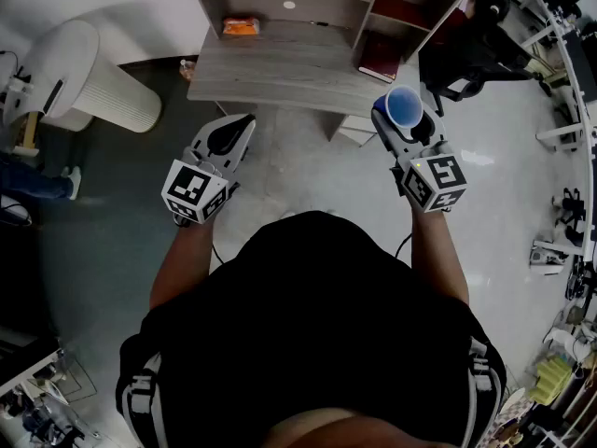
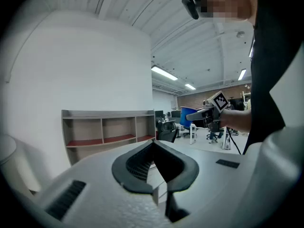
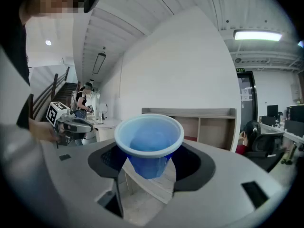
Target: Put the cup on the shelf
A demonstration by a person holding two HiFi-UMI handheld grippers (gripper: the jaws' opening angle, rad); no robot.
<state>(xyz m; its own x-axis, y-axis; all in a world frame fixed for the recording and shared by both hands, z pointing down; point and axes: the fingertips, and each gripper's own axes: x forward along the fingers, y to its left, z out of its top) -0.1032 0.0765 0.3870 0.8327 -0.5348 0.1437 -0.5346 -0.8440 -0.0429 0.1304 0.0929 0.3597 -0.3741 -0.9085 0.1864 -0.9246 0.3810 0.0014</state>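
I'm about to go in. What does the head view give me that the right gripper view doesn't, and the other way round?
Head view only: an orange packet on the wooden surface in front of the shelf, a dark red flat item at its right end, and a white ribbed cylinder on the left.
Right gripper view only: the inside of the blue cup, which looks empty, and a seated person on the right.
Both: the cup clamped in the right gripper, the left gripper, and the shelf.
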